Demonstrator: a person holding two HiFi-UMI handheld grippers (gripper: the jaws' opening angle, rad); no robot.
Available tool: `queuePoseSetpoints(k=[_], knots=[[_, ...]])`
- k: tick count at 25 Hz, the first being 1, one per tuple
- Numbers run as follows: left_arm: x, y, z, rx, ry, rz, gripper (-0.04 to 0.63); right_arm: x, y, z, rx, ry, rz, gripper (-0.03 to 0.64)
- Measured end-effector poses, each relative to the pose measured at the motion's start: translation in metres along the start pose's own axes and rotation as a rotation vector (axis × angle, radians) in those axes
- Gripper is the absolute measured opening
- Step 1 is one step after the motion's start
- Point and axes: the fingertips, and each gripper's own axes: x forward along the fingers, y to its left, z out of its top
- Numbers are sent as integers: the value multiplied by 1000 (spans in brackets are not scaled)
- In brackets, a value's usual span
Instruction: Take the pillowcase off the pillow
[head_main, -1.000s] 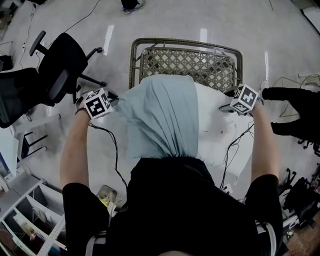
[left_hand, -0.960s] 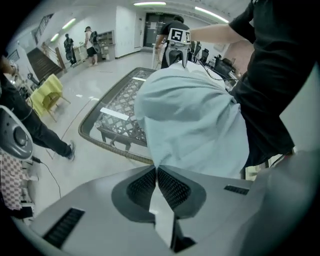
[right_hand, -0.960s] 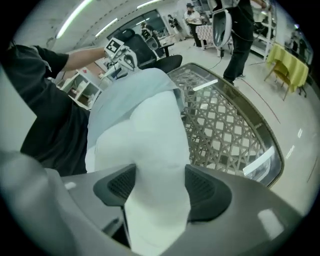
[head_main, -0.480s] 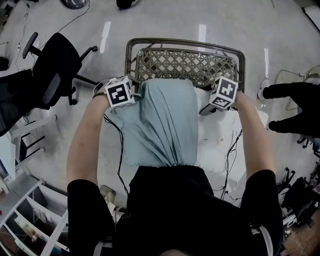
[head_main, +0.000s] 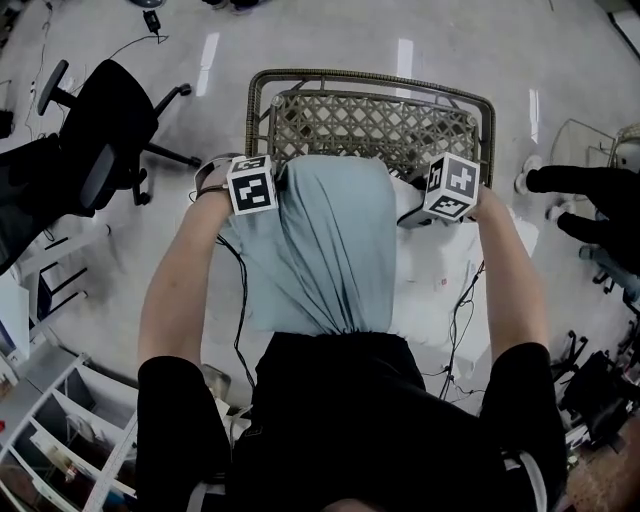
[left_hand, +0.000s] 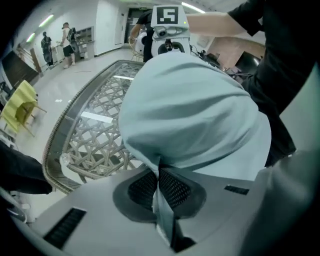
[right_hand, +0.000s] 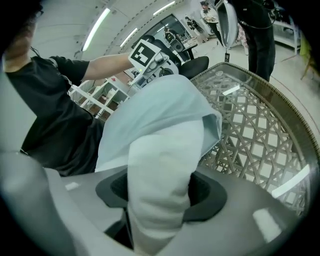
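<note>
The pillow stands upright against my chest. A light blue pillowcase (head_main: 325, 250) covers most of it, and the bare white pillow (head_main: 440, 290) shows at the right. My left gripper (head_main: 276, 184) is at the case's top left corner. In the left gripper view it (left_hand: 162, 189) is shut on a thin fold of the blue pillowcase (left_hand: 195, 115). My right gripper (head_main: 410, 213) is at the top right. Its jaws (right_hand: 159, 200) have just been closing, and their pads press on a thick white corner of the pillow (right_hand: 162, 160).
A wicker table with a glass top (head_main: 370, 120) stands just beyond the pillow. A black office chair (head_main: 95, 150) is at the left, white shelves (head_main: 50, 440) at the lower left. Cables (head_main: 238, 300) hang down at both sides. A person in black (head_main: 590, 205) is at the right edge.
Both grippers have come inward from the sides to the pillow's top corners. The left one has taken hold of the blue case, the right one of the white pillow corner.
</note>
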Motion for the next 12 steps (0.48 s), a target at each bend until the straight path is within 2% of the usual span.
queuePoseSetpoints(k=[2, 7, 12], knots=[[-15, 10, -7, 2, 18, 37, 12, -8, -4, 1, 8, 1, -12, 275], [-54, 29, -17, -3, -9, 130, 11, -41, -16, 18, 14, -50, -64, 269], [-69, 22, -42, -24, -33, 153, 11, -52, -21, 22, 20, -46, -68, 264]])
